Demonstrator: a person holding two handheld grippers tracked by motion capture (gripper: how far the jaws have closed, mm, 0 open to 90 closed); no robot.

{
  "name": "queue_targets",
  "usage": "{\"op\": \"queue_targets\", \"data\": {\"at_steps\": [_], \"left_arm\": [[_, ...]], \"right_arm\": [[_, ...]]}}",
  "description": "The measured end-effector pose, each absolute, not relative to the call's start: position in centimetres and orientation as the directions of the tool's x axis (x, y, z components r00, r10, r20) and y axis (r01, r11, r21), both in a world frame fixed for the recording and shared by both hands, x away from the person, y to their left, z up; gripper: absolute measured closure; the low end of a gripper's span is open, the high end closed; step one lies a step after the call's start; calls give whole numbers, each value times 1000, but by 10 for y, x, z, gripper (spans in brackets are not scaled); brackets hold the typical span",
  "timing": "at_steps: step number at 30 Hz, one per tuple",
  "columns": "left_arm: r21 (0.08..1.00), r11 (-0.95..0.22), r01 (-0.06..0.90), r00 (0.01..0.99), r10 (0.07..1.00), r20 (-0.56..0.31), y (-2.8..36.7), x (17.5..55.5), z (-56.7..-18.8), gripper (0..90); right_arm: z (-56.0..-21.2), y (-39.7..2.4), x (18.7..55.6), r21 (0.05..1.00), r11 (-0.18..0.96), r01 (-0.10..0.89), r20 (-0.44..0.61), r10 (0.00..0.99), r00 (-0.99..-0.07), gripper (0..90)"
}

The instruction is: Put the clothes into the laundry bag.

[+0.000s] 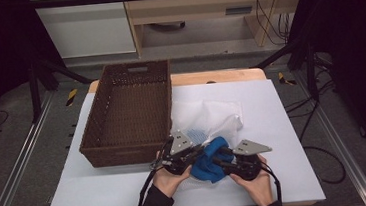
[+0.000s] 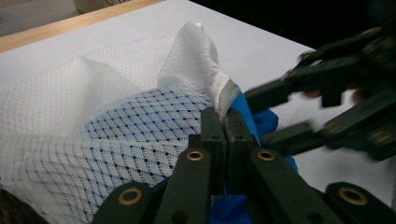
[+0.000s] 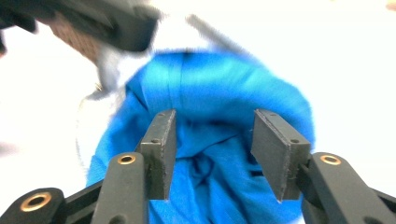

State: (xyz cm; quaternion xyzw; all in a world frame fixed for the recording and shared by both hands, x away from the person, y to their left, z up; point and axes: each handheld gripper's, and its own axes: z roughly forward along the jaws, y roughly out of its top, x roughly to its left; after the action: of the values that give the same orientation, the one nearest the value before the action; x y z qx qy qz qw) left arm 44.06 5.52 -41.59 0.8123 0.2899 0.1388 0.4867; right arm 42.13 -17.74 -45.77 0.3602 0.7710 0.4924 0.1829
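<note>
— Where the white sheet (image 1: 128, 188) covers the table, what lies around it?

— A wooden table edge (image 1: 219, 76) shows past the sheet's far side. Grey floor with metal rails runs down both sides, black frame posts stand at the corners, and pale cabinets with dangling cables sit at the back of the room.

— And the thing being handled?

— A bright blue cloth (image 1: 210, 162), bunched and wrinkled, lies near the front of the sheet between the two grippers. It sits partly inside a white mesh laundry bag (image 1: 207, 116); in the left gripper view the blue shows through the netting (image 2: 140, 126), and the bag's hemmed opening (image 2: 224, 93) stands up in a peak.

— How do the jaws stand?

— The left gripper (image 2: 225, 126) is clamped tight on the mesh bag's edge beside the hem. The right gripper (image 3: 212, 140) has its jaws parted, the blue cloth (image 3: 219, 93) bulging between and beyond them; the pads do not press on it, as far as that blurred view lets me judge.

— Anything else close by?

— A dark brown wicker basket (image 1: 96, 140) stands on the sheet's left half, its near right corner just beside the left gripper (image 1: 195, 149). The right gripper (image 1: 221, 156) faces the left from the other side of the cloth, close enough that the bag and cloth are crowded between them.
</note>
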Motion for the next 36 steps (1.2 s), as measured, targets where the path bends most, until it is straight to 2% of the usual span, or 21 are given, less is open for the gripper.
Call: {"op": "queue_targets", "data": {"at_steps": [1,3,5,8,10,13,14,15,18,21,25,30,31,36], "left_arm": [[871,-358,337,794,606,-58,55,440,-416,891],[870,-361,335,795,605,-55,54,440,-417,891],[871,-360,334,796,603,-56,53,440,-416,891],[873,-356,334,797,602,-60,54,441,-415,891],[871,-361,333,797,602,-56,54,441,-414,891],[872,-359,333,793,606,-54,54,441,-414,891],[872,-357,335,791,609,-55,55,442,-414,891],[871,-355,339,788,614,-57,55,443,-415,891],[872,-346,346,783,619,-65,55,446,-415,891],[874,-346,340,785,616,-61,51,445,-413,891],[876,-357,324,802,595,-54,48,438,-411,891],[877,-361,316,807,588,-48,51,430,-415,891],[875,-359,325,806,589,-58,53,431,-418,891],[870,-347,349,793,604,-77,58,438,-422,891]], "right_arm": [[-453,-183,418,901,248,355,64,735,-675,492],[-447,-192,418,909,241,340,55,739,-671,410],[-447,-194,427,902,252,351,38,763,-645,347],[-457,-190,446,887,260,381,48,769,-637,363],[-466,-185,456,876,289,386,37,758,-652,489],[-470,-182,456,876,297,380,39,742,-670,798],[-468,-181,453,878,303,370,33,734,-678,850],[-466,-181,449,882,306,358,30,722,-691,862],[-458,-175,433,894,328,306,15,661,-751,869],[-462,-162,431,879,356,318,17,641,-767,868],[-470,-150,448,864,349,362,12,705,-709,863],[-477,-153,466,846,321,426,-18,815,-579,865],[-478,-154,466,844,320,430,-15,816,-578,863],[-470,-157,456,851,333,406,-8,782,-623,694]]}}
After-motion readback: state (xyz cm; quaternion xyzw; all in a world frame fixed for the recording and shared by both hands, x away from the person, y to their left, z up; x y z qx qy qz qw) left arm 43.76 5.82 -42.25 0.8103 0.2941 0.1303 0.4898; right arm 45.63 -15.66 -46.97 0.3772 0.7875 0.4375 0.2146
